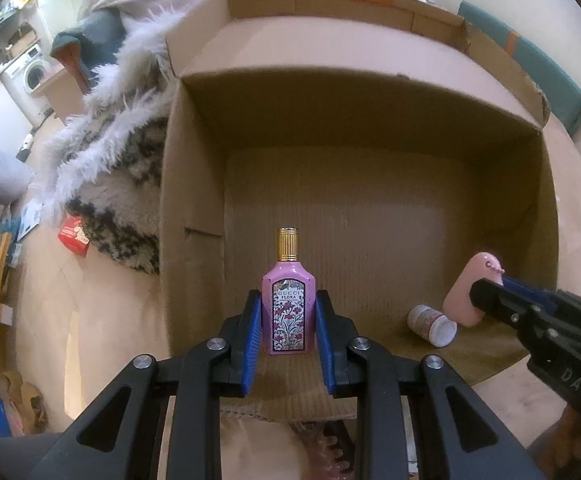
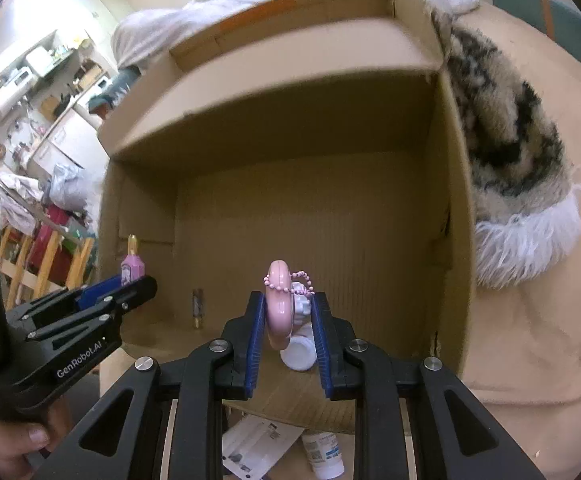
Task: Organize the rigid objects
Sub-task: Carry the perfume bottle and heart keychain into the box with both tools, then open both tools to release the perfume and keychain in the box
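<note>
**Left wrist and right wrist: both grippers hold pink items inside a cardboard box**

Left wrist view: left gripper (image 1: 288,322) has its ribbed blue pads clamped on a pink perfume bottle (image 1: 289,304), at 6 o'clock of the box opening. Bottle is glossy, flat-sided with angled shoulders, floral printed label, ribbed gold cylindrical cap, upright between the pads. Cardboard box (image 1: 194,184) is corrugated, brown, flaps folded outward, ribbed floor. At 4 o'clock a small white plastic jar (image 1: 430,319) lies on its side on the box floor, just beside the pink oval case (image 1: 460,292).

Right wrist view: right gripper (image 2: 288,330) is closed on the smooth, rounded pink oval case (image 2: 278,310), seen edge-on, with a pink bead chain (image 2: 290,282) draped over its top. White jar (image 2: 299,354) lies behind and below the case. Perfume bottle (image 2: 131,268) shows at 9 o'clock, held by the left gripper (image 2: 130,284), whose black handle is gripped by a hand (image 2: 18,444).

Outside the box: shaggy fur rug (image 2: 510,152), cream with black patches and a long white fringe, at 2 o'clock. Printed paper sheet (image 2: 258,444) and a white labelled tub (image 2: 326,454) lie at 6 o'clock, under the gripper.
</note>
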The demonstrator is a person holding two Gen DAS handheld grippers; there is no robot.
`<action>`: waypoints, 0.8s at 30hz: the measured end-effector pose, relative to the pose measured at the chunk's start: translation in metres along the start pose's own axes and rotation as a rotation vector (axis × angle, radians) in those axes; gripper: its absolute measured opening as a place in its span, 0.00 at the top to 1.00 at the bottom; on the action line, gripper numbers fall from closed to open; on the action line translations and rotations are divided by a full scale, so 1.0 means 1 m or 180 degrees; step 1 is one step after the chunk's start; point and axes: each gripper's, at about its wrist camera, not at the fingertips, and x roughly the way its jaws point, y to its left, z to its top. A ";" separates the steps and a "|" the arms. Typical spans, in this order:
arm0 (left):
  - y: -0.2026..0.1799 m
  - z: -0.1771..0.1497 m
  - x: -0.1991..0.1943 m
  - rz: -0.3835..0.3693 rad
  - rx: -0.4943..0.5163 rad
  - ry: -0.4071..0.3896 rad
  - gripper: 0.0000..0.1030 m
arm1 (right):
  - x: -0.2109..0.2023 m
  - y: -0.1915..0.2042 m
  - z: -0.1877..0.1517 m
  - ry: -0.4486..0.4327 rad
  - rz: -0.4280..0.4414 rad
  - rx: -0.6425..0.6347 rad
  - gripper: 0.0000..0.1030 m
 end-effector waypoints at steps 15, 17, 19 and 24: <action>0.001 -0.004 0.019 0.0023 0.0026 0.0048 0.78 | 0.025 0.007 -0.005 0.0179 -0.0138 -0.0087 0.76; 0.000 -0.004 0.020 0.0032 0.0029 0.0053 0.78 | 0.026 0.007 -0.005 0.0180 -0.0142 -0.0075 0.76; -0.001 -0.004 0.018 0.0044 0.0050 0.0051 0.78 | 0.026 0.005 -0.006 0.0196 -0.0134 -0.0057 0.76; -0.005 -0.008 0.020 0.0059 0.0062 0.0095 0.78 | 0.024 0.005 -0.004 0.0169 -0.0092 -0.0054 0.76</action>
